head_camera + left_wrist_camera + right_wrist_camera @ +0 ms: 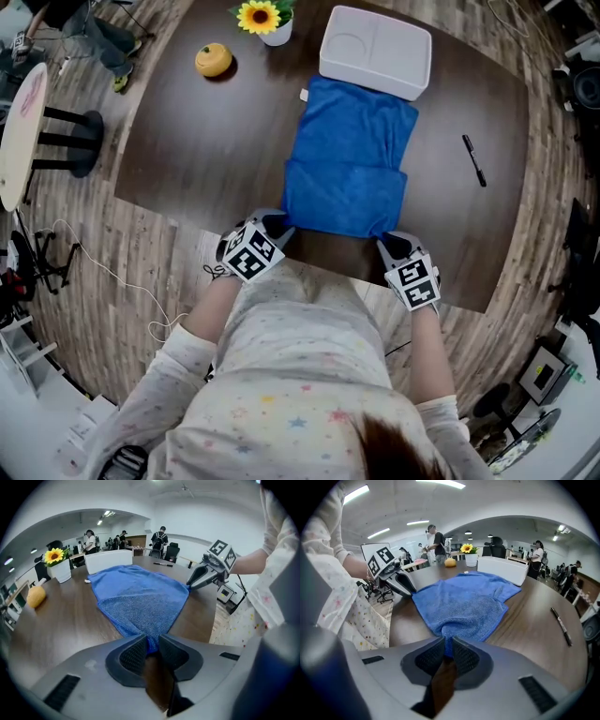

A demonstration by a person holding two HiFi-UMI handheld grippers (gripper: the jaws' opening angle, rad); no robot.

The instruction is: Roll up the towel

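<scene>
Nearest the lens, 6 o'clock in the head view: the person's pale star-print shirt (pixel 300 375), both forearms reaching forward to the near edge of the dark brown wooden table (pixel 206 150).

Left gripper (pixel 278 225): jaws nearly closed, pinching the near-left corner of the blue terry-cloth towel (pixel 349 169). The left gripper view shows a tuck of blue cloth (pixel 136 597) squeezed between the ribbed pads of the left gripper (pixel 152 641).

Right gripper (pixel 386 242): same story, jaws almost together on the near-right corner. In its own view the towel (pixel 464 604) bunches right into the right gripper (pixel 447 648).

Towel lies flat, mid-table. Long axis runs 6 to 12 o'clock, straight away from the person. Near portion looks doubled over, with a fold step across the middle. The far end reaches the white rectangular plastic tray (pixel 375 52) at 12 o'clock; can't tell if it's tucked under.

Key relation: the whole towel extends toward 12 o'clock from both sets of jaws, and the grippers sit level on the near short edge, neither nearer. The roll would likely go forward, both hands turning together; uneven pace would probably skew it.

Also on the table: an orange round fruit (pixel 214 60) at 11 o'clock, a sunflower in a white pot (pixel 262 19) beside it, and a black pen (pixel 474 159) at 3 o'clock, all apart from the towel.
</scene>
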